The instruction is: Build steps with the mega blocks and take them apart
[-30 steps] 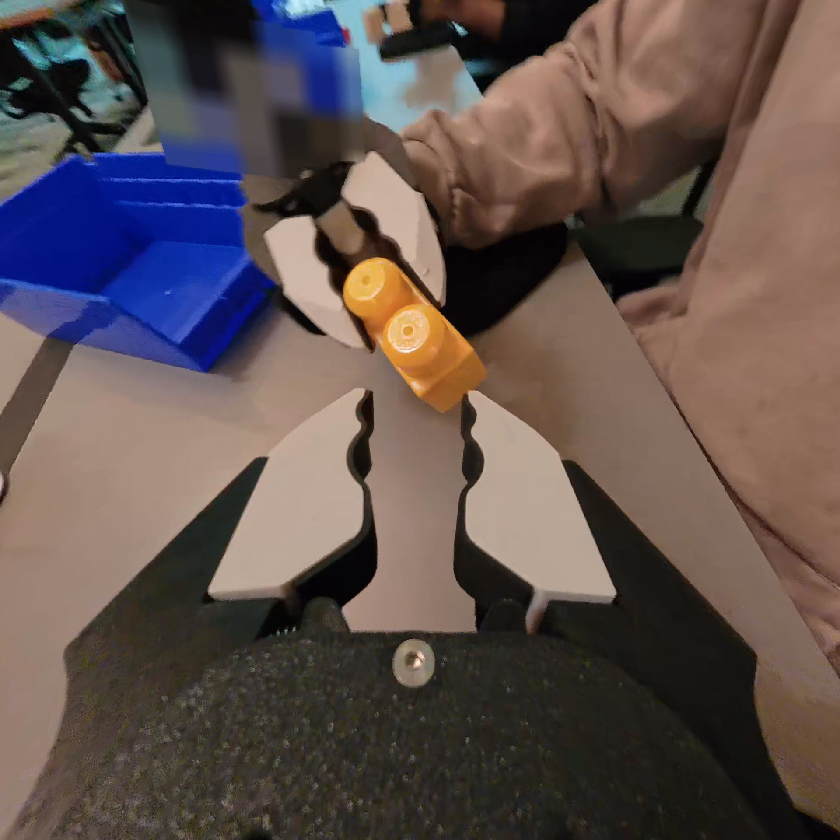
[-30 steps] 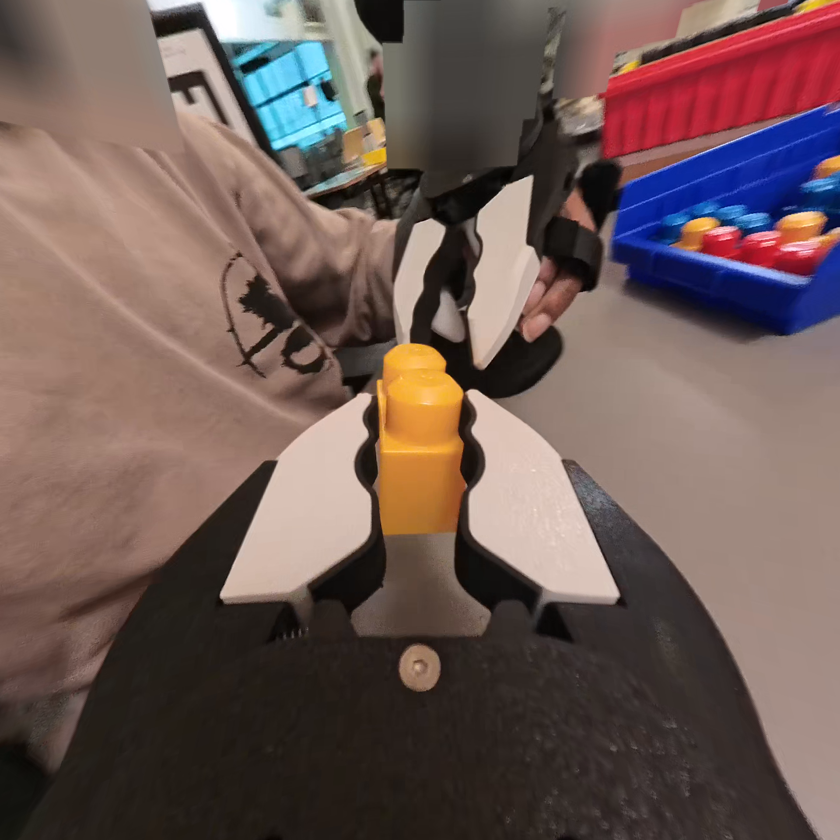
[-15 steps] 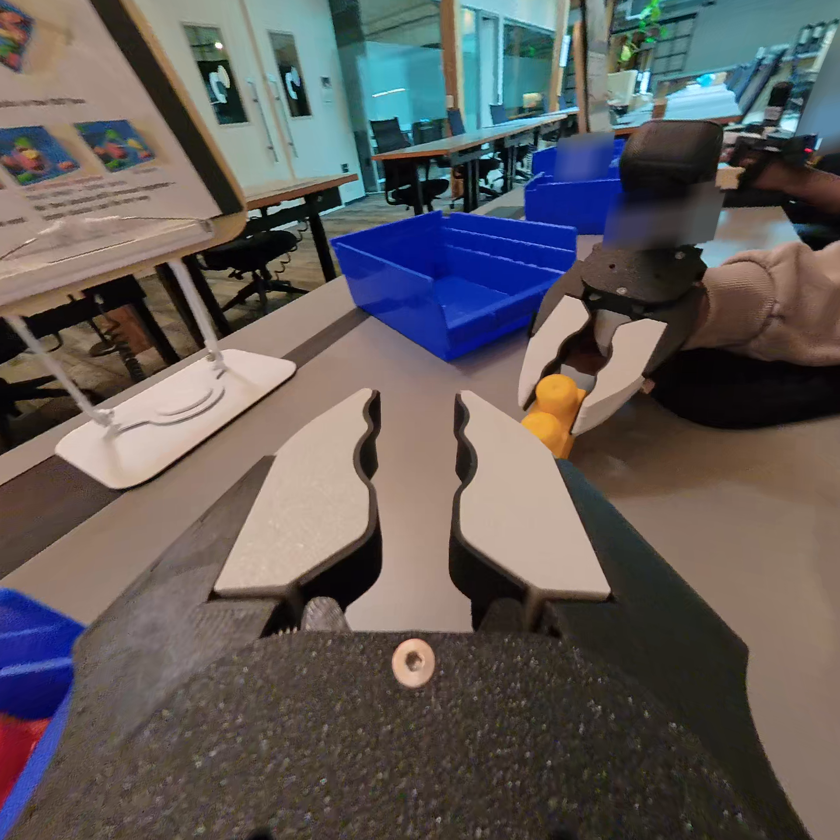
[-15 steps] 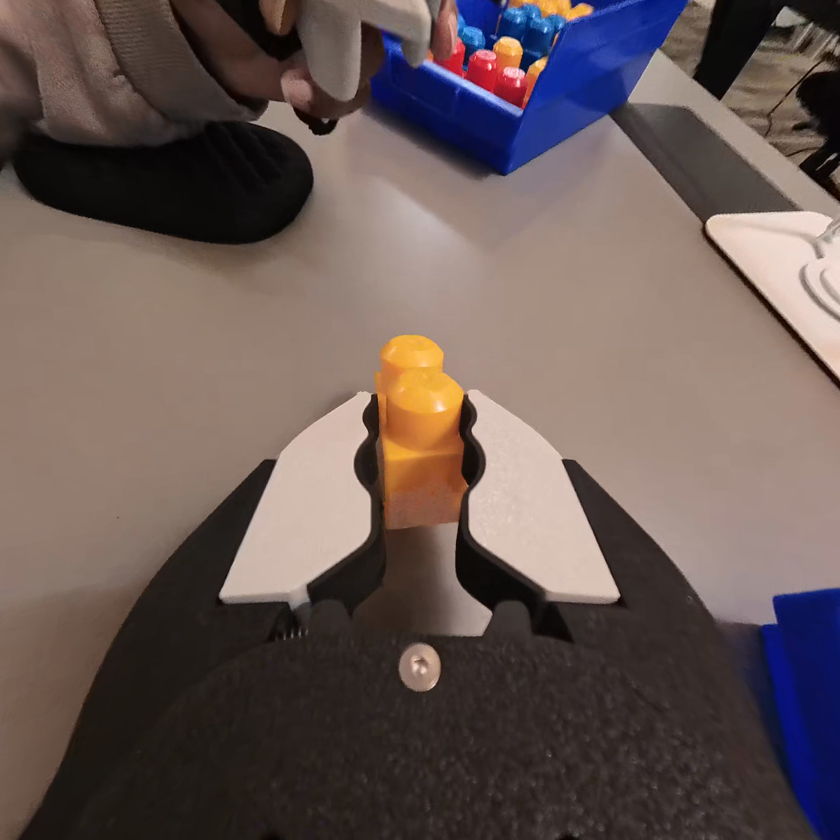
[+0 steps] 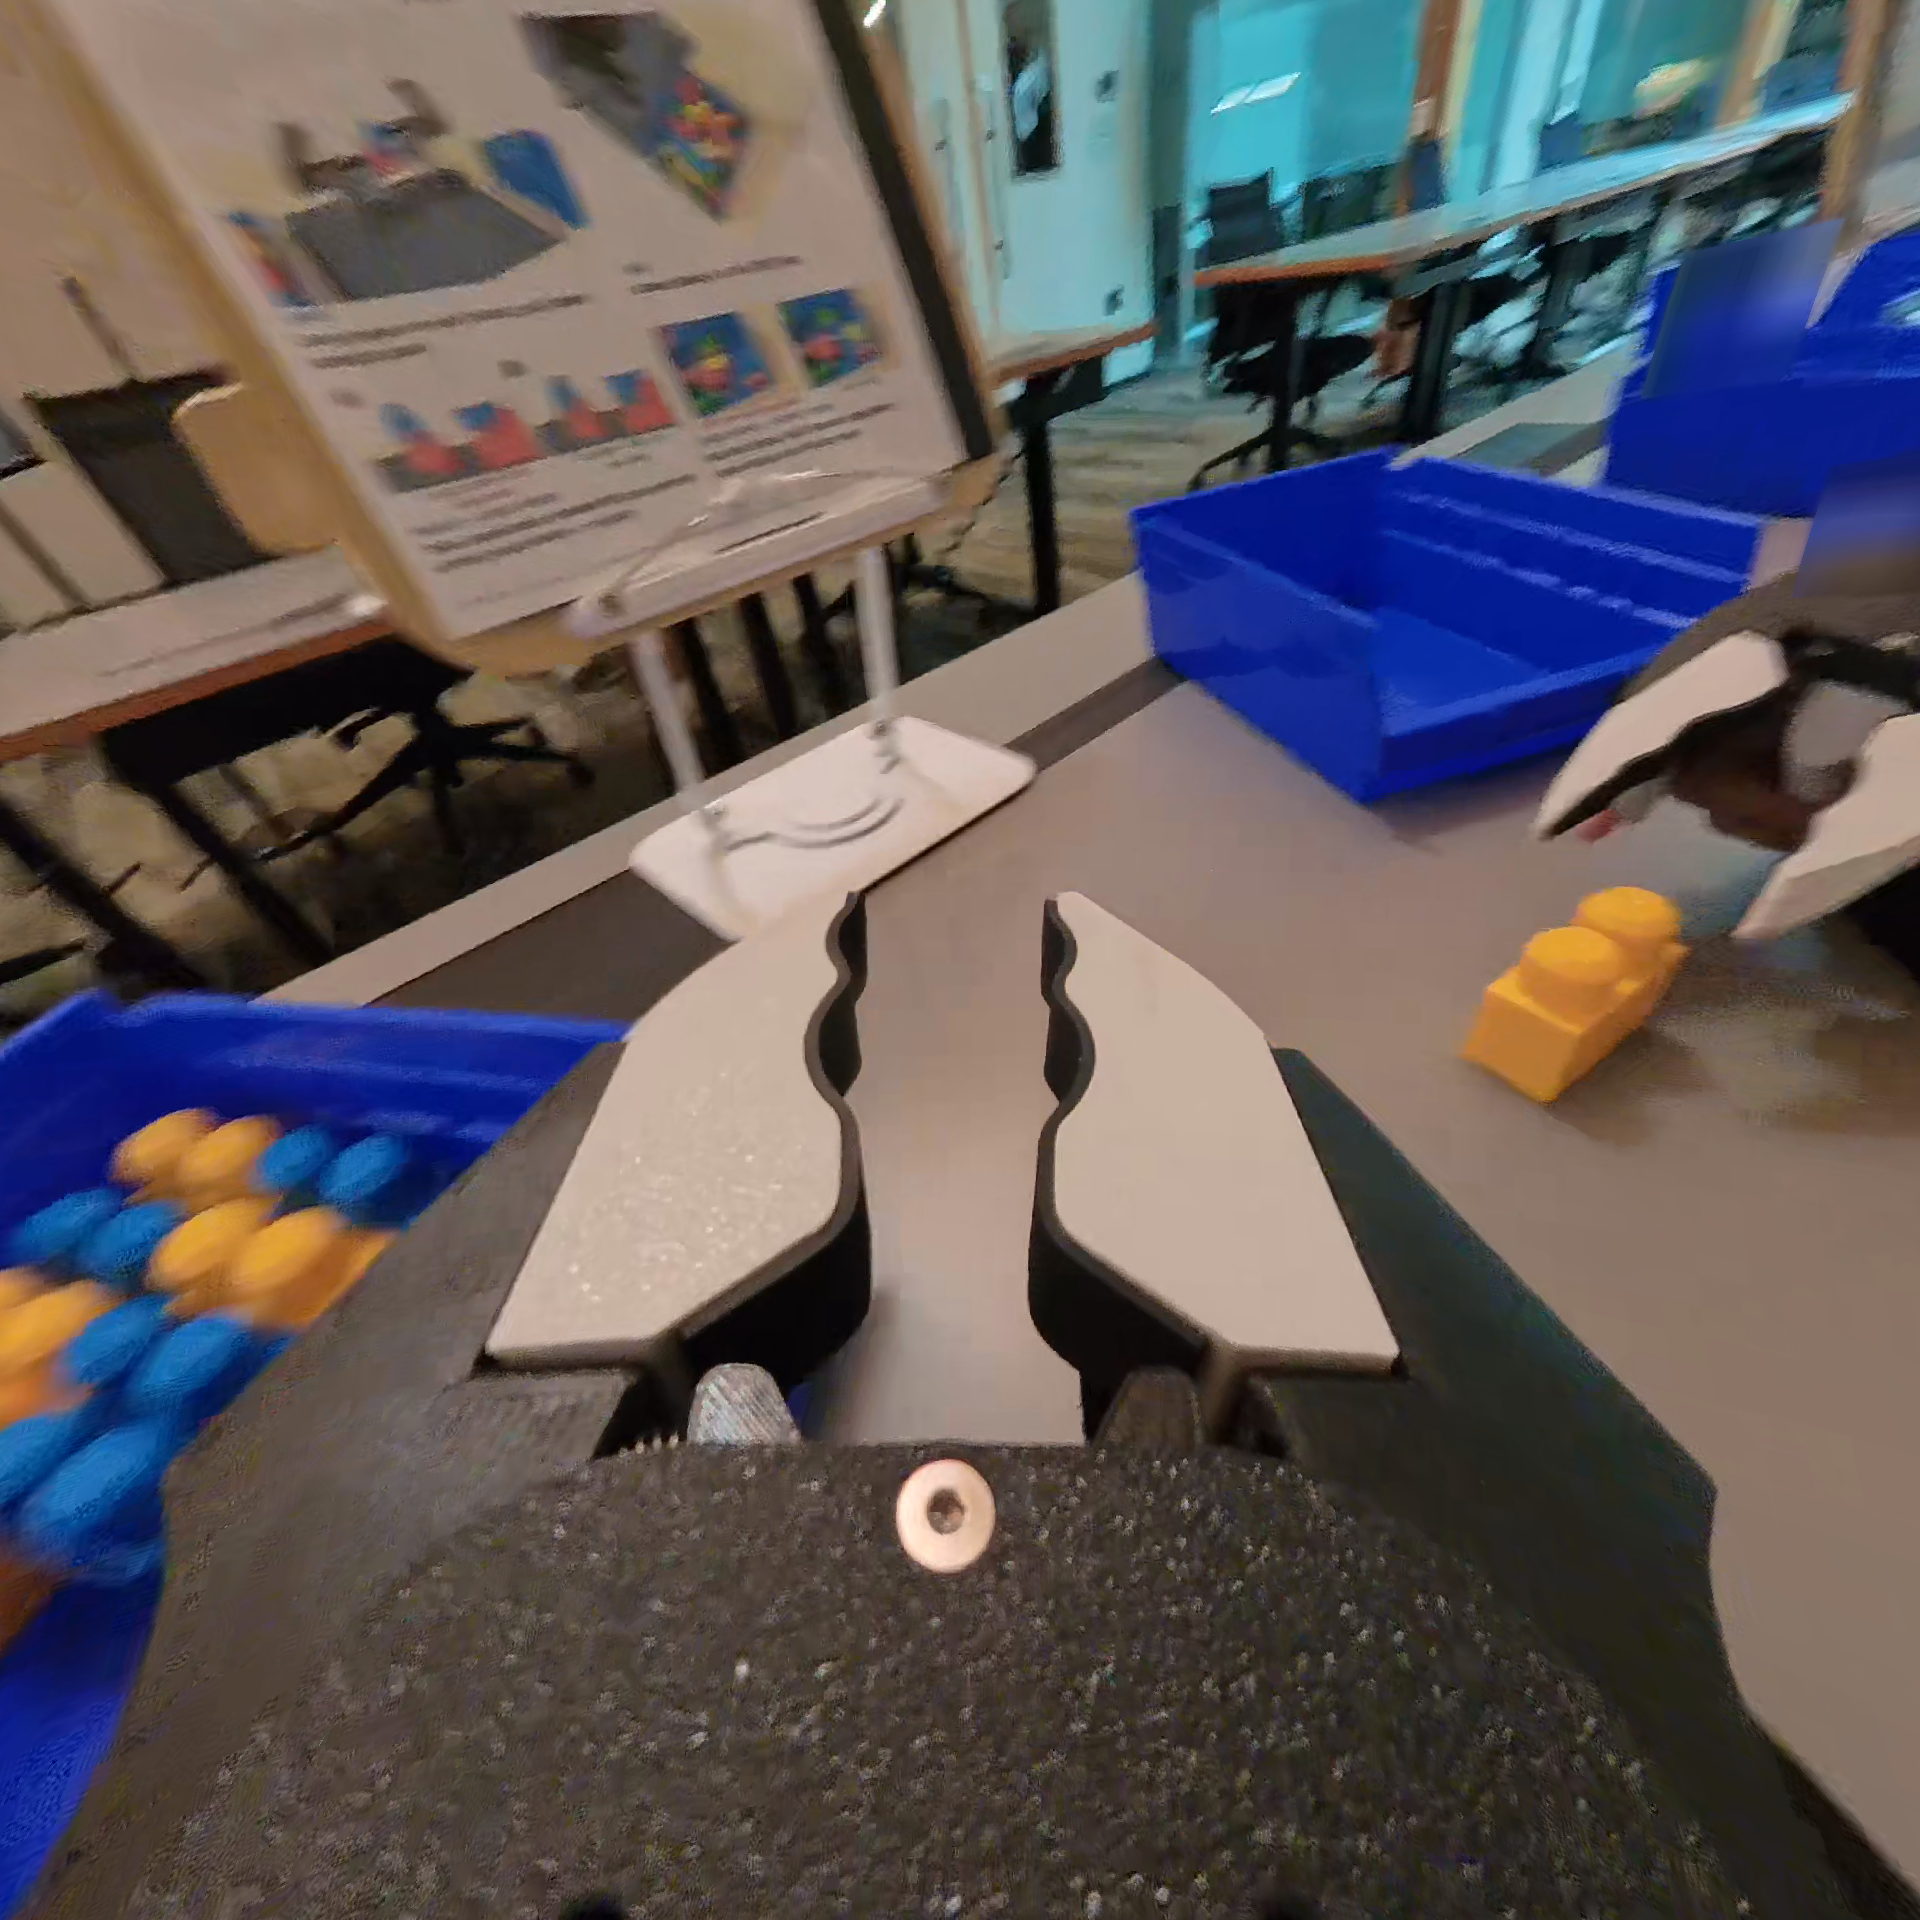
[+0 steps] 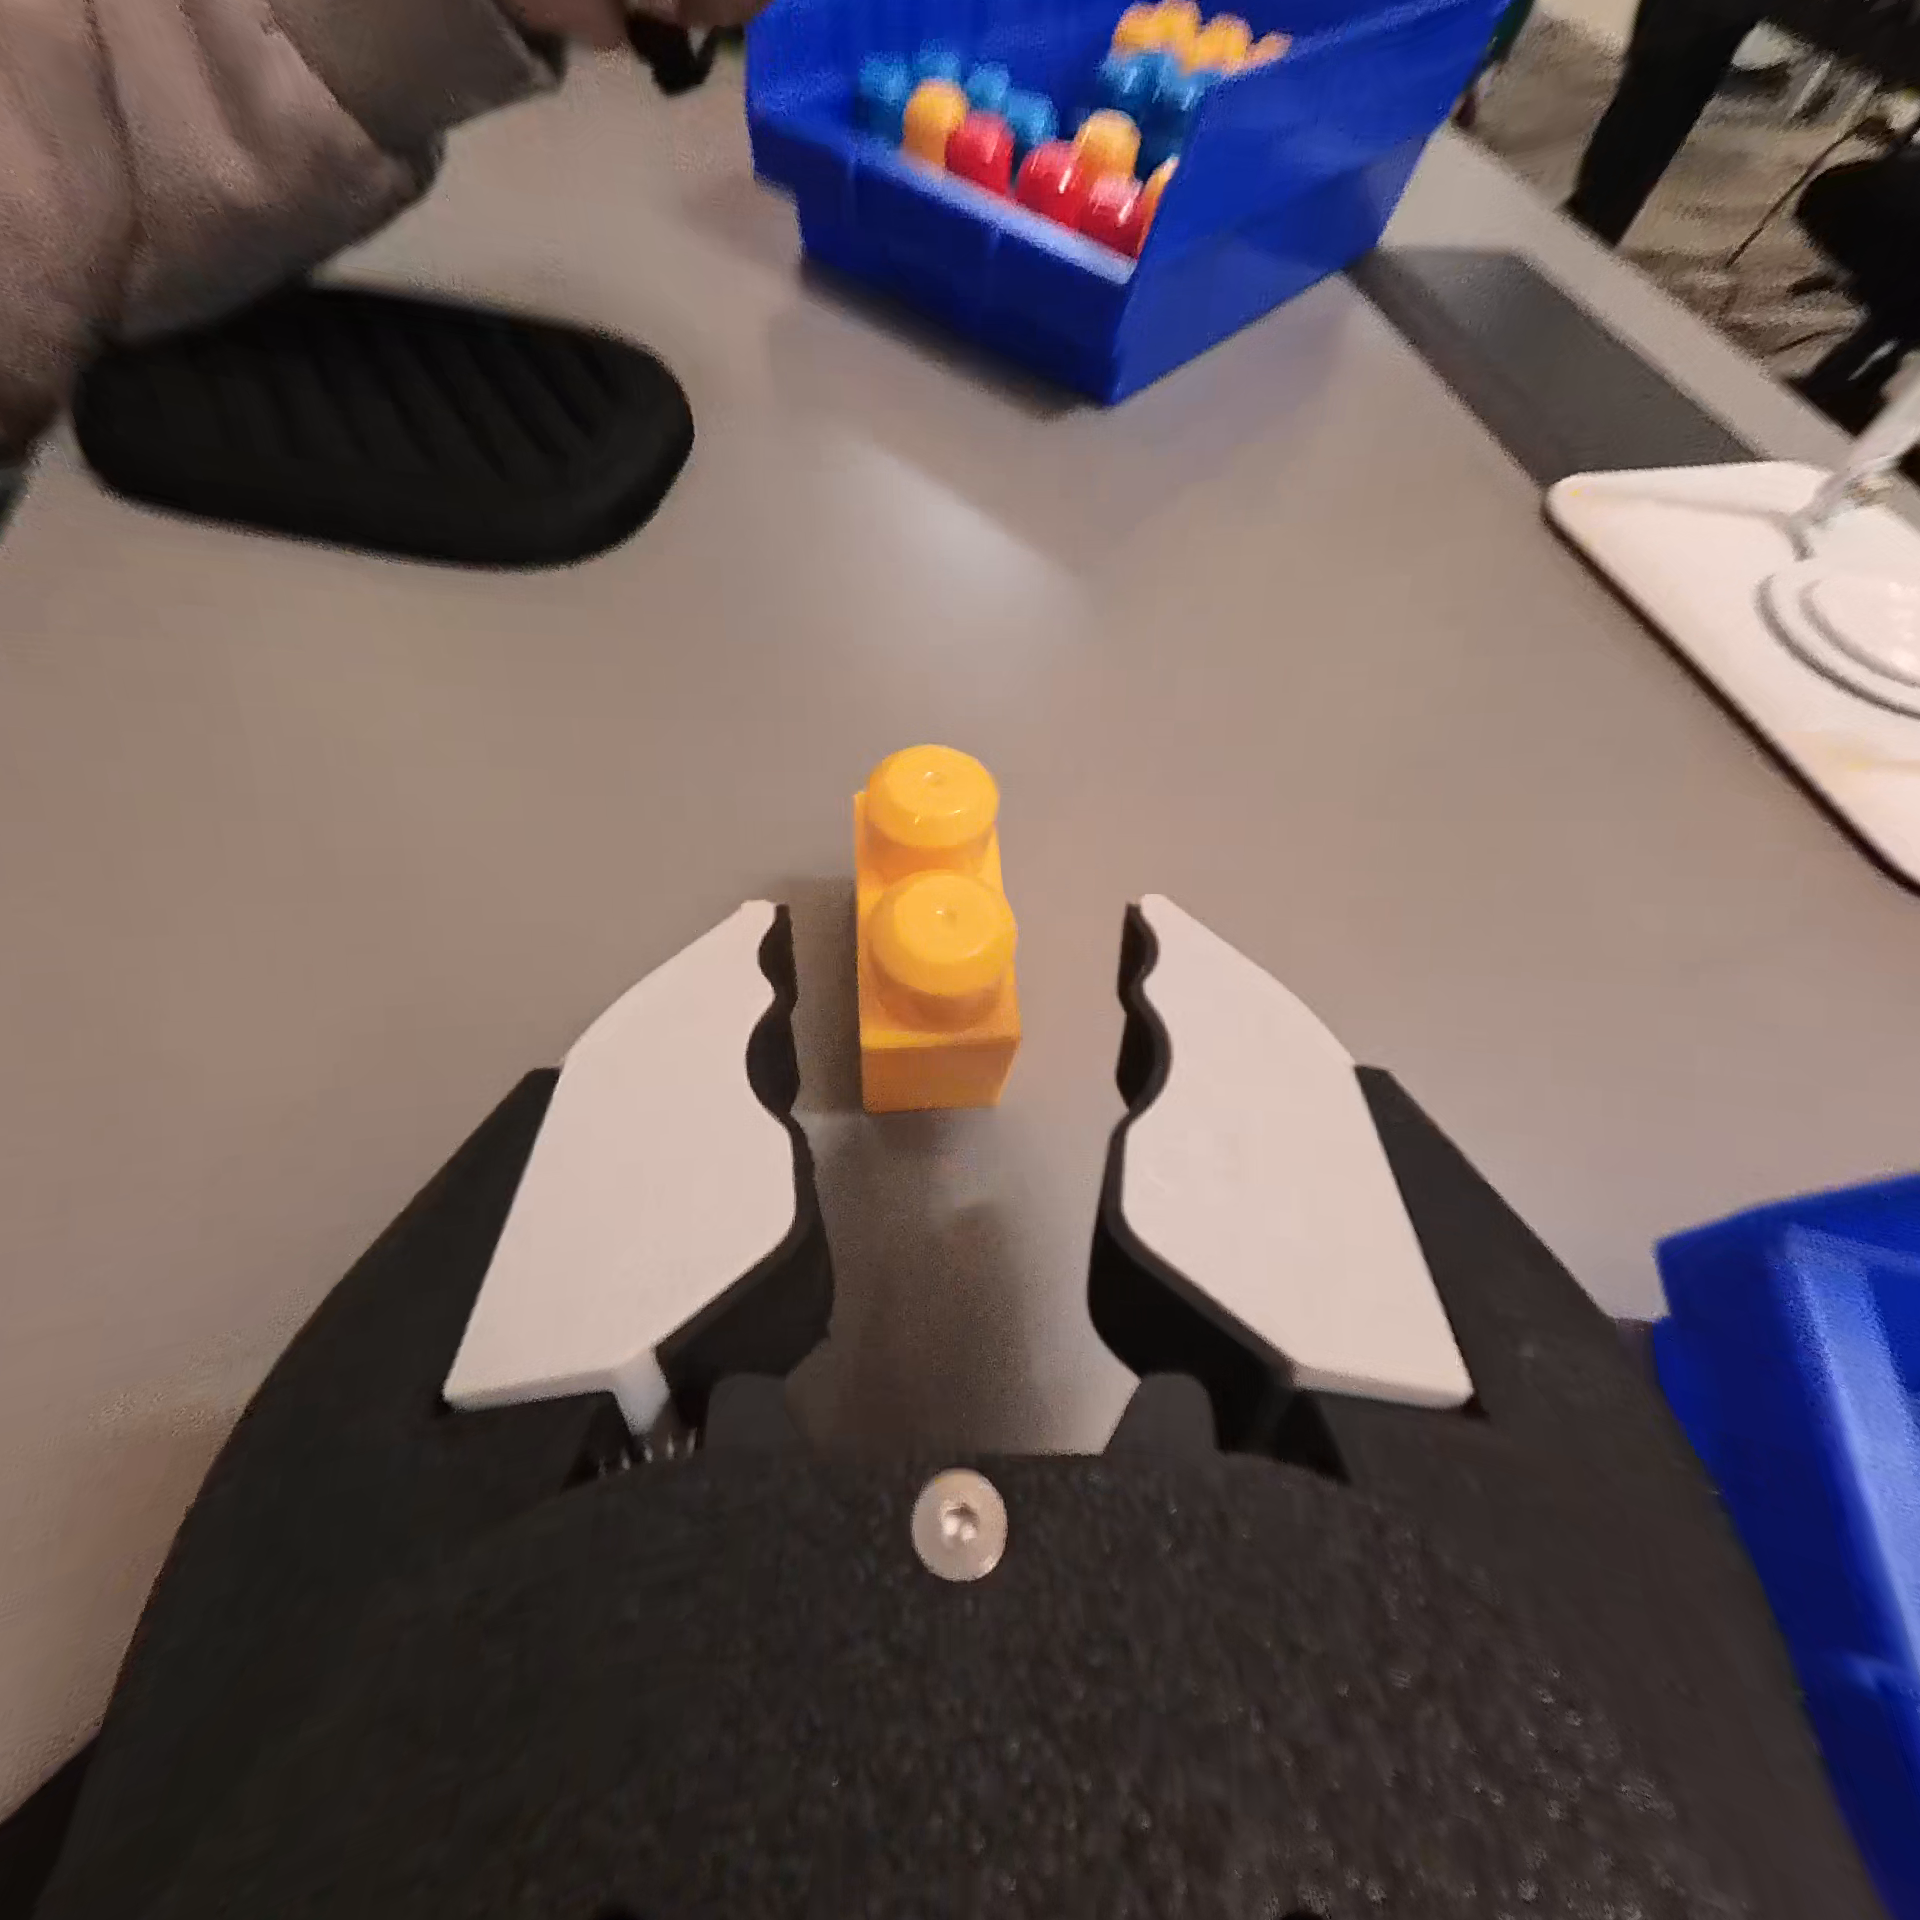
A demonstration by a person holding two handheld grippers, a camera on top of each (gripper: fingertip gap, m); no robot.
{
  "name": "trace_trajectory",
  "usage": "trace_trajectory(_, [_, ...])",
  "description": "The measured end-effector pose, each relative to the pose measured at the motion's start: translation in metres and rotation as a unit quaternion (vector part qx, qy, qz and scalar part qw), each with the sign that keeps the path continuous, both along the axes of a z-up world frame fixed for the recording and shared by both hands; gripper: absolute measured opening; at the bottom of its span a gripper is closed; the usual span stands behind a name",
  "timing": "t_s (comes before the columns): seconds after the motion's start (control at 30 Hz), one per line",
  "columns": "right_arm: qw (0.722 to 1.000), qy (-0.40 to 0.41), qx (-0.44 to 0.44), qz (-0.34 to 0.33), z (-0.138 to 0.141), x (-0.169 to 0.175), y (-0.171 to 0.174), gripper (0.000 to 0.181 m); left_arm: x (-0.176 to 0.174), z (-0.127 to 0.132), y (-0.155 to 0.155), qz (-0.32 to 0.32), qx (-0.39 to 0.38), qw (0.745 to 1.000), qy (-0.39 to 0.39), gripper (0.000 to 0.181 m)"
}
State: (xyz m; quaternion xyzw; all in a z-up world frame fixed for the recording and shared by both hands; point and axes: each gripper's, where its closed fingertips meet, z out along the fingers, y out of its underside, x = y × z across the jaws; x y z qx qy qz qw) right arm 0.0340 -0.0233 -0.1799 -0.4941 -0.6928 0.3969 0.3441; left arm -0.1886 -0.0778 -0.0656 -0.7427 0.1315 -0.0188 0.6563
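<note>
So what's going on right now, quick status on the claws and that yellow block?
Right gripper open, straddling the yellow block, not touching. Left gripper open, empty, beside the full block bin. Block upright on the table. Nothing in the way.

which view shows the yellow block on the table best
The right wrist view: the yellow block sits centred and sharp on the table, both studs visible, between the open fingers of the right hand-held gripper. The left wrist view shows it smaller, off at the right edge.

Open-plan office: long desks (image 5: 1507, 223), swivel chairs (image 5: 1278, 343), glass partitions (image 5: 1299, 94).
</note>
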Motion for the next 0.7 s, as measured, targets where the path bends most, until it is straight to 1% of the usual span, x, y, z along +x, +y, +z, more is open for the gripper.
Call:
trace_trajectory(0.07, [0.999, 0.033, -0.023, -0.017, 0.014, 0.006, 0.008, 0.061, -0.042, 0.008, -0.013, 0.046, -0.036, 0.998, 0.012, 0.033])
trace_trajectory(0.17, [0.996, 0.069, -0.041, -0.036, 0.028, 0.014, 0.019, 0.06, -0.099, 0.014, -0.034, 0.094, -0.102, 0.99, 0.032, 0.033])
trace_trajectory(0.23, [0.995, 0.083, -0.044, -0.043, 0.033, 0.015, 0.023, 0.058, -0.129, 0.008, -0.046, 0.11, -0.166, 0.979, 0.049, 0.034])
trace_trajectory(0.33, [0.994, 0.093, -0.036, -0.046, 0.037, 0.016, 0.023, 0.056, -0.161, -0.016, -0.061, 0.115, -0.281, 0.949, 0.084, 0.04])
trace_trajectory(0.4, [0.994, 0.096, -0.035, -0.043, 0.038, 0.016, 0.021, 0.055, -0.175, -0.033, -0.068, 0.108, -0.346, 0.925, 0.111, 0.042])
trace_trajectory(0.47, [0.994, 0.093, -0.035, -0.04, 0.037, 0.016, 0.018, 0.055, -0.179, -0.048, -0.071, 0.085, -0.397, 0.905, 0.13, 0.044])
trace_trajectory(0.63, [0.995, 0.085, -0.037, -0.033, 0.033, 0.014, 0.015, 0.054, -0.178, -0.079, -0.072, 0.032, -0.494, 0.855, 0.157, 0.044])
trace_trajectory(0.67, [0.995, 0.085, -0.038, -0.032, 0.033, 0.014, 0.014, 0.054, -0.177, -0.086, -0.072, 0.025, -0.512, 0.843, 0.16, 0.045])
trace_trajectory(0.7, [0.995, 0.085, -0.039, -0.032, 0.033, 0.014, 0.014, 0.054, -0.183, -0.092, -0.073, 0.032, -0.532, 0.827, 0.179, 0.044])
